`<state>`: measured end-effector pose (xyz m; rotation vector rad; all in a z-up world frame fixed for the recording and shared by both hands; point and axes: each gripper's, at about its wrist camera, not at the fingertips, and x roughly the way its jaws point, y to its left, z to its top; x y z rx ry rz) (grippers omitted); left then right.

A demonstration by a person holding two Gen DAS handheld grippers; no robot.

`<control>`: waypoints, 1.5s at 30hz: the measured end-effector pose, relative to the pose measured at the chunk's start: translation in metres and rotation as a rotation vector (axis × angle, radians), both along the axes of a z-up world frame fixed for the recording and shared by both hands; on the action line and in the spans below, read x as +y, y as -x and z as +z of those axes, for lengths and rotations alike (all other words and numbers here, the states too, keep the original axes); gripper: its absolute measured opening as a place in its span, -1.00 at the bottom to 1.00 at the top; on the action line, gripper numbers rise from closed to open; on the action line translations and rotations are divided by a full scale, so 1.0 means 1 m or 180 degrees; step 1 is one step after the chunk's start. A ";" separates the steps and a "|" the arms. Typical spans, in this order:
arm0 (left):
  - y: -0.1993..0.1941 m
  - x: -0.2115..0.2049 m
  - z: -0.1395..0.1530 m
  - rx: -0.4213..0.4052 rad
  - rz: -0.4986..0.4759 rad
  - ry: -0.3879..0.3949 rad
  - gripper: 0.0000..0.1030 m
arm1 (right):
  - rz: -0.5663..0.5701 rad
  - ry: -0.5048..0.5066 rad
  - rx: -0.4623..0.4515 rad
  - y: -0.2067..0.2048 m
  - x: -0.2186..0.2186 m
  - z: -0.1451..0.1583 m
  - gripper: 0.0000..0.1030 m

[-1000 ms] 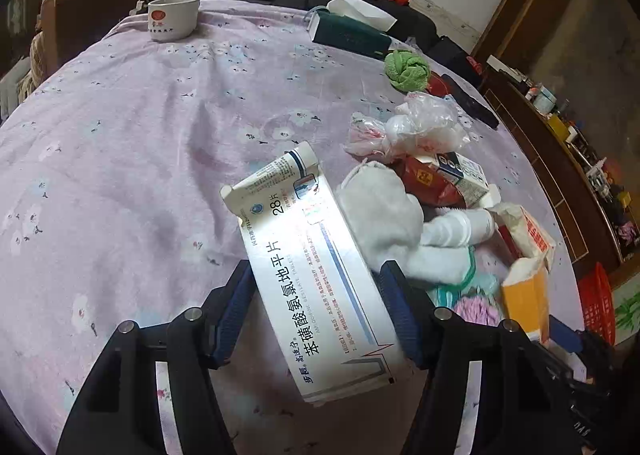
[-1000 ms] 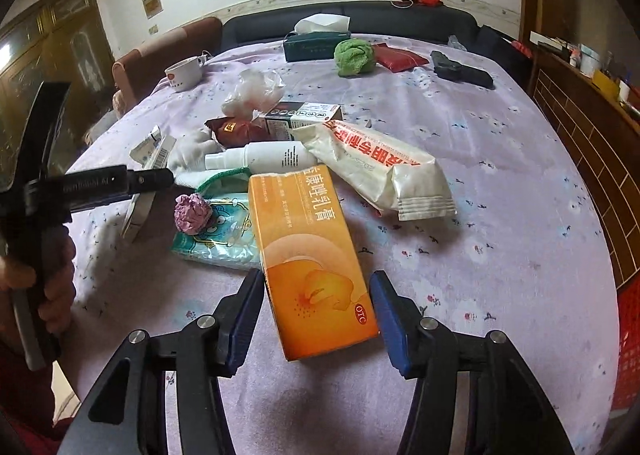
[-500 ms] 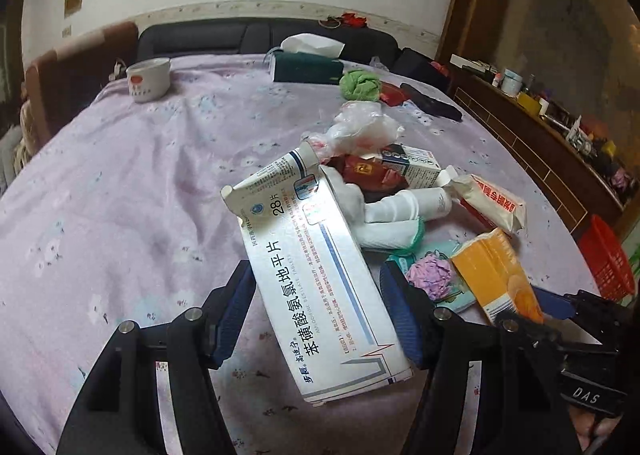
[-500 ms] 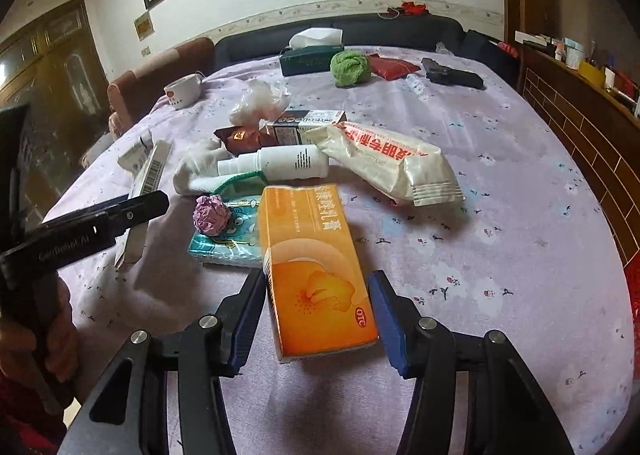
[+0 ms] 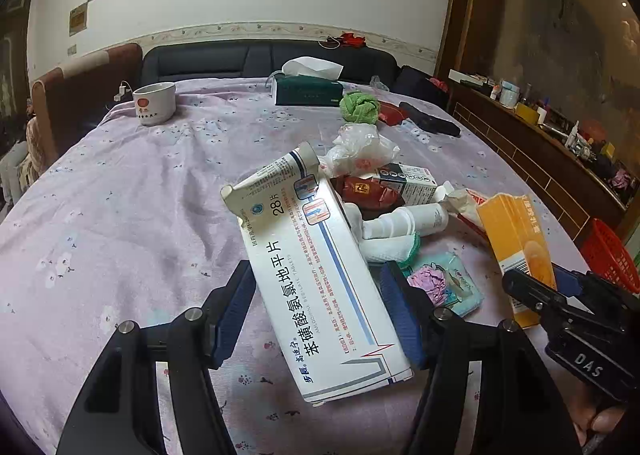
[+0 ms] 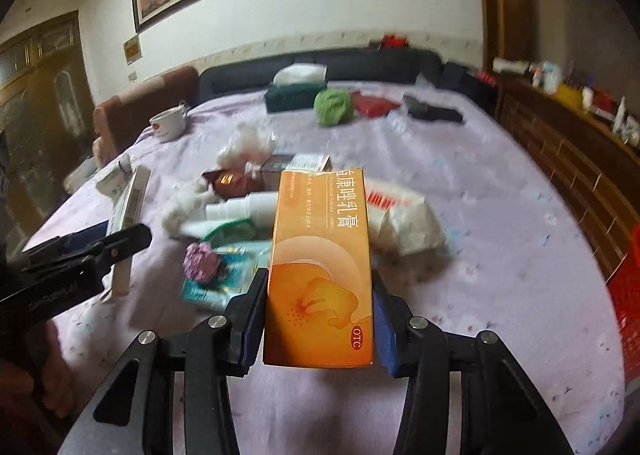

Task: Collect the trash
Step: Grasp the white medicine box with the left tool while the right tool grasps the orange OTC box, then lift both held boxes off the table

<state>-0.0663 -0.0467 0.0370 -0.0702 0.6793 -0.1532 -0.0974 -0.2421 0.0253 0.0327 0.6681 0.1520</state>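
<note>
My left gripper point(image 5: 320, 295) is shut on a long white medicine box point(image 5: 316, 279) with blue print, held tilted above the table. My right gripper point(image 6: 320, 307) is shut on an orange OTC box point(image 6: 320, 267), lifted off the table; this box also shows in the left wrist view point(image 5: 520, 251). Below lies a trash pile: a white bottle point(image 5: 404, 221), a crumpled plastic bag point(image 5: 360, 147), a red packet point(image 5: 366, 191), a white cloth point(image 5: 388, 247), a teal wipes pack point(image 5: 456, 287) with a pink paper ball point(image 5: 430, 281), and a white snack bag point(image 6: 404, 223).
The table has a lilac flowered cloth point(image 5: 140, 195). At the back stand a white cup point(image 5: 154, 103), a green tissue box point(image 5: 308, 91), a green yarn ball point(image 5: 359, 107) and a black remote point(image 5: 430, 123). A red basket point(image 5: 610, 259) sits at the right edge.
Both grippers rose and tilted up with their boxes. The orange box left the table and the right gripper closed tightly on it. The right wrist view is blurred by motion.
</note>
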 end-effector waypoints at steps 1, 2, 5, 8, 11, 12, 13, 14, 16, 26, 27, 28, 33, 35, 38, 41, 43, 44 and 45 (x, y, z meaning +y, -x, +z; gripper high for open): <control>0.000 0.000 0.000 0.0002 0.0004 0.0001 0.23 | 0.0017 -0.0061 -0.0008 -0.001 -0.001 0.001 -0.03; 0.000 0.000 0.000 0.0008 0.0007 0.0003 0.23 | 0.0016 -0.0120 -0.0027 0.000 -0.002 0.002 -0.03; -0.002 -0.001 -0.001 0.0030 0.0015 -0.0025 0.23 | -0.0012 -0.0119 -0.0022 -0.002 -0.003 0.003 -0.03; -0.002 -0.003 -0.002 0.0045 0.0013 -0.0067 0.23 | -0.0041 -0.0150 0.0013 -0.004 -0.005 0.001 -0.03; -0.003 -0.005 -0.002 0.0059 0.0013 -0.0095 0.23 | -0.0077 -0.0159 0.0099 -0.008 -0.008 -0.002 -0.03; -0.003 -0.005 -0.002 0.0060 0.0018 -0.0100 0.23 | -0.0094 -0.0181 0.0149 -0.011 -0.009 -0.004 -0.03; -0.003 -0.005 -0.002 0.0060 0.0018 -0.0099 0.23 | -0.0116 -0.0197 0.0166 -0.012 -0.011 -0.004 -0.03; -0.003 -0.005 -0.002 0.0059 0.0017 -0.0098 0.23 | -0.0117 -0.0209 0.0173 -0.012 -0.012 -0.005 -0.03; -0.003 -0.005 -0.002 0.0061 0.0023 -0.0105 0.23 | -0.0117 -0.0204 0.0167 -0.012 -0.012 -0.004 -0.03; -0.004 -0.005 -0.003 0.0058 0.0053 -0.0105 0.23 | -0.0053 -0.0120 0.0056 -0.008 0.000 0.001 -0.02; -0.004 -0.005 -0.003 0.0062 0.0049 -0.0105 0.23 | -0.0051 -0.0116 0.0049 -0.008 0.001 0.002 -0.02; -0.003 -0.005 -0.003 0.0063 0.0048 -0.0105 0.23 | -0.0045 -0.0109 0.0037 -0.008 0.001 0.002 -0.02; -0.003 -0.005 -0.003 0.0066 0.0061 -0.0122 0.23 | -0.0024 -0.0023 -0.0029 -0.005 0.007 0.005 -0.02; -0.003 -0.006 -0.003 0.0068 0.0061 -0.0122 0.23 | -0.0022 -0.0002 -0.0030 -0.004 0.008 0.005 -0.02; -0.003 -0.005 -0.003 0.0063 0.0066 -0.0122 0.23 | -0.0046 0.0009 -0.0033 -0.004 0.007 0.005 -0.02; -0.002 -0.005 -0.003 0.0063 0.0068 -0.0124 0.23 | -0.0080 0.0000 -0.0033 -0.004 0.004 0.006 -0.02; -0.002 -0.005 -0.003 0.0063 0.0066 -0.0122 0.23 | -0.0093 -0.0015 -0.0014 -0.003 0.002 0.007 -0.02; -0.002 -0.005 -0.003 0.0063 0.0068 -0.0123 0.23 | -0.0097 -0.0015 -0.0009 -0.003 0.002 0.007 -0.02; -0.002 -0.005 -0.003 0.0062 0.0069 -0.0122 0.23 | -0.0106 -0.0008 -0.0005 -0.003 0.002 0.007 -0.02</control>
